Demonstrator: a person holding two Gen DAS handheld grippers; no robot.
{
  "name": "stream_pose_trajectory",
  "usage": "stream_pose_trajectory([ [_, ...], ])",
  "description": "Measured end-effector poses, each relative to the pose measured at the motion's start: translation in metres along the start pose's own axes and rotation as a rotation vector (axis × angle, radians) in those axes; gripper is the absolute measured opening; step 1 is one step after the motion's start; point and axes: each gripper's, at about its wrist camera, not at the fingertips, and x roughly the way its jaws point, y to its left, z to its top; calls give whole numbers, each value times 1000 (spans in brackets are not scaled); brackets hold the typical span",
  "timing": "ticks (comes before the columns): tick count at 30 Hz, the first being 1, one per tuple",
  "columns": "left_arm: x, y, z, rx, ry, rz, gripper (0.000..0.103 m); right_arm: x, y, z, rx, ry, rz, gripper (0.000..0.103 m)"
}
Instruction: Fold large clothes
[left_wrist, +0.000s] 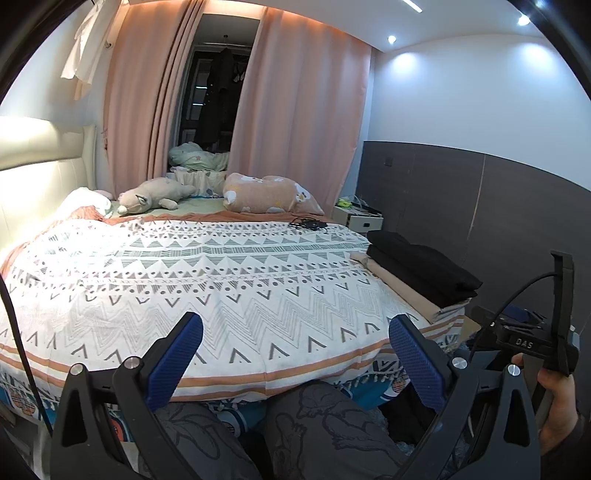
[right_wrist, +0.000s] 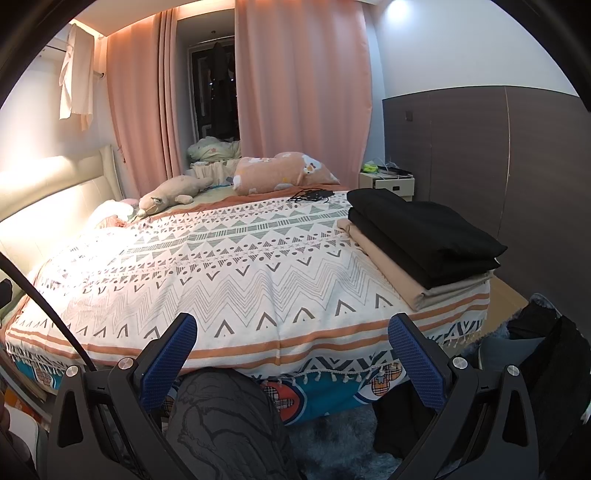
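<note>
A stack of folded clothes lies on the bed's right edge: black folded garments (right_wrist: 424, 236) on top of a beige folded one (right_wrist: 402, 280). It also shows in the left wrist view (left_wrist: 421, 269). My left gripper (left_wrist: 295, 354) is open and empty, held above the person's knees before the bed's front edge. My right gripper (right_wrist: 291, 350) is open and empty, at the same front edge, left of the stack. The right gripper's body (left_wrist: 535, 343) shows in the left wrist view, in a hand. Dark clothes (right_wrist: 546, 354) lie heaped on the floor at right.
The bed (right_wrist: 229, 266) has a white patterned cover. A plush toy (right_wrist: 173, 194), a pink pillow (right_wrist: 284, 173) and a black cable (right_wrist: 310, 195) lie at its far end. A nightstand (right_wrist: 388, 181) stands by the wall. The person's patterned trousers (right_wrist: 225, 424) are below the grippers.
</note>
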Motion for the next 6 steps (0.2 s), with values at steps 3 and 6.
stream_pose_trajectory([
  [3, 0, -1, 0, 2, -4, 8, 103, 1, 0, 4, -4, -10, -1, 103],
  [6, 0, -1, 0, -4, -5, 10, 103, 7, 0, 13, -8, -10, 5, 103],
])
